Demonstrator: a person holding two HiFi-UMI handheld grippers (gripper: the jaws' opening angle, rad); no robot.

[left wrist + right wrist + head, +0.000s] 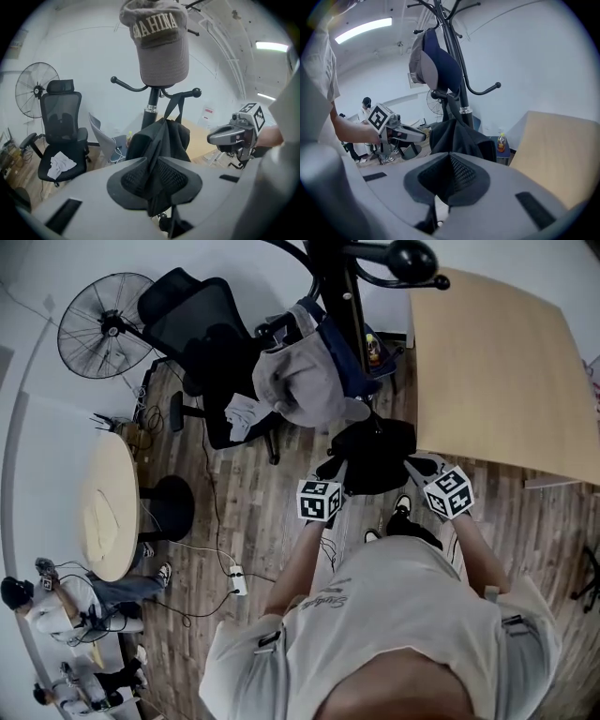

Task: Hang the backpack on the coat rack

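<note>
The black backpack hangs low against the pole of the black coat rack. In the left gripper view its top loop reaches up to a lower hook arm. My left gripper is shut on a fold of the backpack's black fabric. My right gripper is shut just short of the backpack, with nothing visible between its pads. In the head view the left gripper and right gripper flank the bag. A grey cap sits higher on the rack.
A light wooden table stands to the right of the rack. A black office chair and a floor fan are at the left, with a round table nearer. A bottle stands behind the rack's base. People sit at the lower left.
</note>
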